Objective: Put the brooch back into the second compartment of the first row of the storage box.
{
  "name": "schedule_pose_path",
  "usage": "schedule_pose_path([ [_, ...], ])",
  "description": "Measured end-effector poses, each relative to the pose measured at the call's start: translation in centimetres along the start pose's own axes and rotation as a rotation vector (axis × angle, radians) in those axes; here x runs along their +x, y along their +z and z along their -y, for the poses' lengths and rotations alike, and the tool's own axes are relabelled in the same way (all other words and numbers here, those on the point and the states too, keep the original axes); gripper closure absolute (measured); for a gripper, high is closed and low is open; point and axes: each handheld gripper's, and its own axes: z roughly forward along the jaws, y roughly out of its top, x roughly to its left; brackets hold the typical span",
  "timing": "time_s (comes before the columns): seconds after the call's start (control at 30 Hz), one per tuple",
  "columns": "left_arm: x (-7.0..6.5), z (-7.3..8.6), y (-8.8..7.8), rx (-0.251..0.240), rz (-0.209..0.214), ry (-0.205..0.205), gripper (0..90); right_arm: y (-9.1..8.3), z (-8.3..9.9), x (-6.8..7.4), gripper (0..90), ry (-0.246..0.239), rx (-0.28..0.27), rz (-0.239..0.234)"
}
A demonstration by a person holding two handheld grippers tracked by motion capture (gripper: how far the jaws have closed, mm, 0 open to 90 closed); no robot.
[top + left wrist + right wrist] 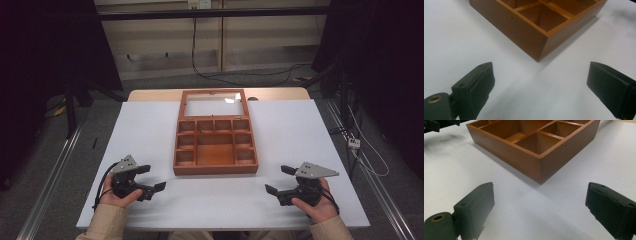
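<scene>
Wooden box point(215, 145) between two wide-apart hand-held grippers

White table point(300, 135), flat matte top, light wood edge strip along far side. Wooden box point(215, 145) sits directly on it, centred, toward far half. Box divided into compartments, hinged glass-paned lid point(214, 103) open, lying back toward far edge. Near half of tabletop bare white. Grey floor point(60, 165) around table.
</scene>
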Motion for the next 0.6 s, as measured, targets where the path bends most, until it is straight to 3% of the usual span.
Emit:
schedule_pose_path([
  [0.6,-0.04,0.4,-0.85,-0.03,-0.01,0.003,7.6,0.18,-0.06,0.16,8.4,-0.009,0.008,0.001],
])
